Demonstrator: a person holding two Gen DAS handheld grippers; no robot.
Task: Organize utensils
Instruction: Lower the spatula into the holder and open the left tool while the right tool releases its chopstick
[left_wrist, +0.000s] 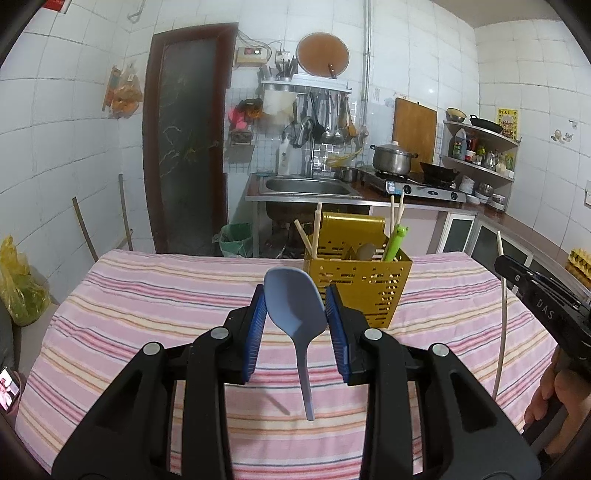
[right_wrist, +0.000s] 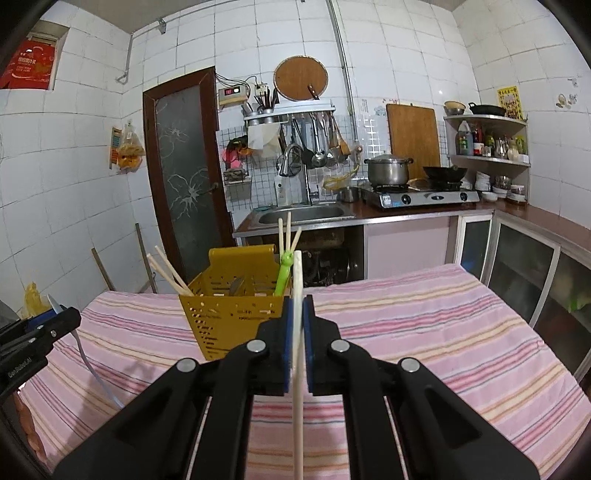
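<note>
Clamped in the left hand-held gripper (left_wrist: 295, 321), a blue spoon (left_wrist: 293, 314) could slip; the right hand-held gripper (right_wrist: 298, 339) pinches a chopstick (right_wrist: 297, 332), easily snagged on the yellow caddy (right_wrist: 229, 314).

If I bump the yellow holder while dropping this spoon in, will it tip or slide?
The holder looks like light perforated plastic, so it probably shifts easily. It stands taller than its narrowing base, with chopsticks leaning out of it, so a high knock could tip it. The striped cloth may resist sliding, making tipping likelier.
</note>
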